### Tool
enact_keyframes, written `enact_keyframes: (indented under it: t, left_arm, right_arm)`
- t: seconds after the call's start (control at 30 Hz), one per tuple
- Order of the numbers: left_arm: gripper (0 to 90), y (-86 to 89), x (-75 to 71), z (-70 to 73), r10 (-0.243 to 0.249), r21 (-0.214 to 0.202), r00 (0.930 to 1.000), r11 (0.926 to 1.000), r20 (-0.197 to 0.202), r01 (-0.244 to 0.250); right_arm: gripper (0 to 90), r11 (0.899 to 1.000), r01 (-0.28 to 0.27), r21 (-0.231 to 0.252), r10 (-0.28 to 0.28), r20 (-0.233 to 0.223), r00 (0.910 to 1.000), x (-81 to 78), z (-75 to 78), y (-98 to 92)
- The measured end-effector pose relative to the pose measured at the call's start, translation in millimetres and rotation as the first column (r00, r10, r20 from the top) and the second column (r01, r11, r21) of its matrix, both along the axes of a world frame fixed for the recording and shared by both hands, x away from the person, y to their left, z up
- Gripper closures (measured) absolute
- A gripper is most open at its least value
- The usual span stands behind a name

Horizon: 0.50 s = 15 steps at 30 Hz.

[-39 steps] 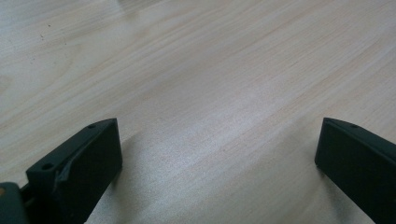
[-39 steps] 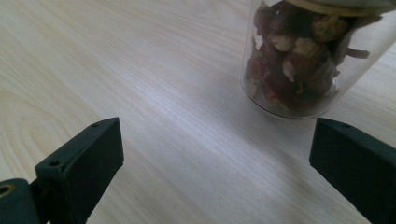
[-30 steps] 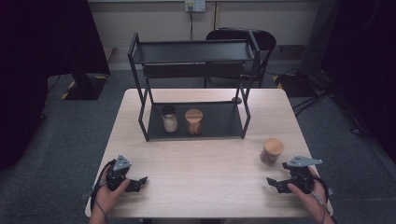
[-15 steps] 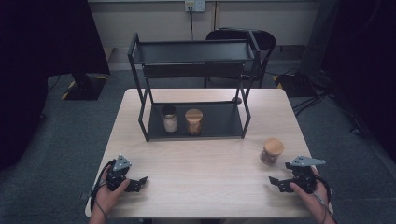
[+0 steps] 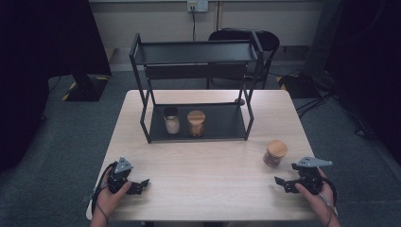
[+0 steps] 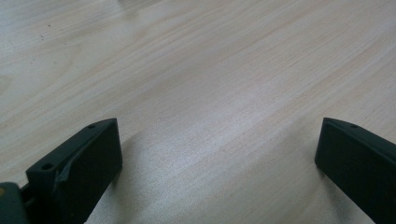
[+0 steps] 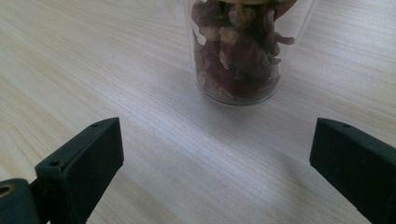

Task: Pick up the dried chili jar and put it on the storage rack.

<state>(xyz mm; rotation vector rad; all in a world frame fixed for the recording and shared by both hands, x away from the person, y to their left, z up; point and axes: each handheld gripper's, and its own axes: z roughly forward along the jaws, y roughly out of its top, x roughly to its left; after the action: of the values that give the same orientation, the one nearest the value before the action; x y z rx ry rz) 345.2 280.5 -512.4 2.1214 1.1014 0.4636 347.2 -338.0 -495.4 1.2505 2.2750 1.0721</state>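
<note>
A glass jar (image 5: 275, 152) with a wooden lid and reddish-brown dried pieces stands on the table's right side. My right gripper (image 5: 282, 183) lies just in front of it, near the front edge. It points left and is open with nothing in it. In the right gripper view the jar (image 7: 238, 51) stands a short way ahead of the wide-apart jaws, between their lines. My left gripper (image 5: 140, 185) rests at the front left and is open. Between its jaws the left gripper view has just bare tabletop (image 6: 210, 93).
A black two-tier metal rack (image 5: 196, 52) stands at the back of the wooden table (image 5: 208, 161). On its lower shelf are a dark-lidded jar (image 5: 171, 120) of white contents and a wooden-lidded jar (image 5: 196, 123). A chair (image 5: 265, 40) stands behind the table.
My right gripper has drifted slightly to the right. The left gripper and the jars have stayed put.
</note>
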Motion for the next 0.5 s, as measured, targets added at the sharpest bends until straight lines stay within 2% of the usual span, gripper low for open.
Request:
enact_keyframes:
  t: [0.5]
  left_arm:
    - [0.2, 0.0, 0.0, 0.0, 0.000, 0.000, 1.0000, 1.0000, 0.000, 0.000]
  right_arm:
    - [1.6, 1.000, 0.015, -0.001, -0.015, 0.003, 0.9999, 6.3, 1.5, -1.7]
